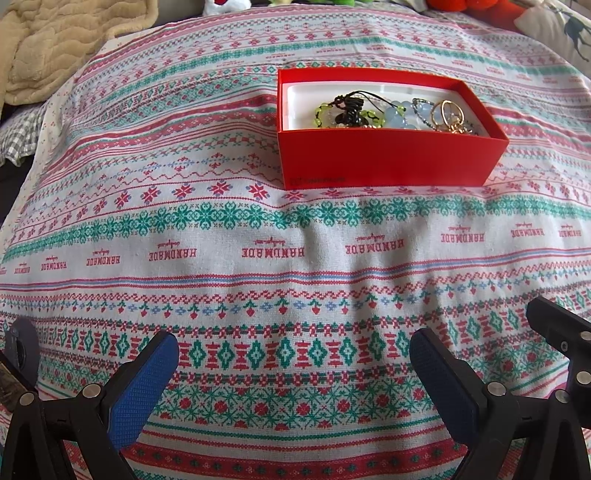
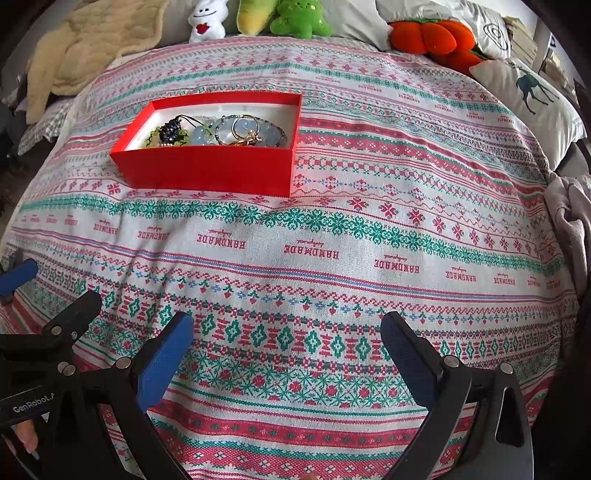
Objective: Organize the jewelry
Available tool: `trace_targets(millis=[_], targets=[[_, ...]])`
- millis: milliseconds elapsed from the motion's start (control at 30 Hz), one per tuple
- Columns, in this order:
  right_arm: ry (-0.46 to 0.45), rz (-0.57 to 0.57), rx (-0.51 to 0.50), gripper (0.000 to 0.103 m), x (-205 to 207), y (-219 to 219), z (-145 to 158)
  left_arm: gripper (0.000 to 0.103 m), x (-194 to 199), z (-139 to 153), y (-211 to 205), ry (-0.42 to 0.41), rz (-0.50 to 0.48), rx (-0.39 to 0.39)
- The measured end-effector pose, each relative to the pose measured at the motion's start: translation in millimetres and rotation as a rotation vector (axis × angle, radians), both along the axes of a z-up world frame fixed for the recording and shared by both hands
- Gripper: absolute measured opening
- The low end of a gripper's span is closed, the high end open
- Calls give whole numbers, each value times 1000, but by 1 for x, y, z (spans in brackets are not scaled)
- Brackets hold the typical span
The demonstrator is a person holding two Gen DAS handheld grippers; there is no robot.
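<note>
Sitting on a patterned cloth (image 1: 258, 236) is a red box (image 1: 388, 162), the landmark for everything else; in the right wrist view it lies toward the upper left (image 2: 207, 170). Its inside is white, and the jewelry lies heaped within it, crowded toward the nearer long wall. From the left wrist view the pile reads as a green beaded bracelet (image 1: 322, 110) at one end, a dark charm on a black cord (image 1: 347, 107) beside it, a pale blue beaded bracelet (image 1: 400, 116) next, and gold rings (image 1: 451, 114) at the far end, all touching or overlapping. No jewelry lies on the cloth outside the box.

Both grippers hang well short of the box, over the diamond-patterned bands of the cloth. The left gripper (image 1: 293, 354) has its blue-padded fingers (image 1: 147, 384) spread wide with nothing between them. The right gripper (image 2: 286, 339) is likewise spread wide and holds nothing; its blue pads (image 2: 166, 362) sit apart over bare cloth. The left gripper's black frame also shows at the right wrist view's left edge.

Beyond the box, past the cloth's far edge, lie a cream blanket (image 2: 85, 48), a white plush toy (image 2: 207, 20), green plush toys (image 2: 291, 16), an orange plush (image 2: 432, 37) and a pillow with a deer print (image 2: 532, 92).
</note>
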State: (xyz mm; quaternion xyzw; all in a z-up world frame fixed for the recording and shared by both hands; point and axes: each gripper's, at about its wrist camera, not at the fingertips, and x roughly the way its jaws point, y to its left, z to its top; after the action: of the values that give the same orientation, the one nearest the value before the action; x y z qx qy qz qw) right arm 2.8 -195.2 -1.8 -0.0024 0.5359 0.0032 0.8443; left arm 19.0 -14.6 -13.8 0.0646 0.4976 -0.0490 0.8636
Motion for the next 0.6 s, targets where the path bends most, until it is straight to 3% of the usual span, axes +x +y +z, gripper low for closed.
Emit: trace_targets(millis=[600], targets=[[-31,-14,-24,102,-5,-2,3,103,0,1,7,-8,7,-12]])
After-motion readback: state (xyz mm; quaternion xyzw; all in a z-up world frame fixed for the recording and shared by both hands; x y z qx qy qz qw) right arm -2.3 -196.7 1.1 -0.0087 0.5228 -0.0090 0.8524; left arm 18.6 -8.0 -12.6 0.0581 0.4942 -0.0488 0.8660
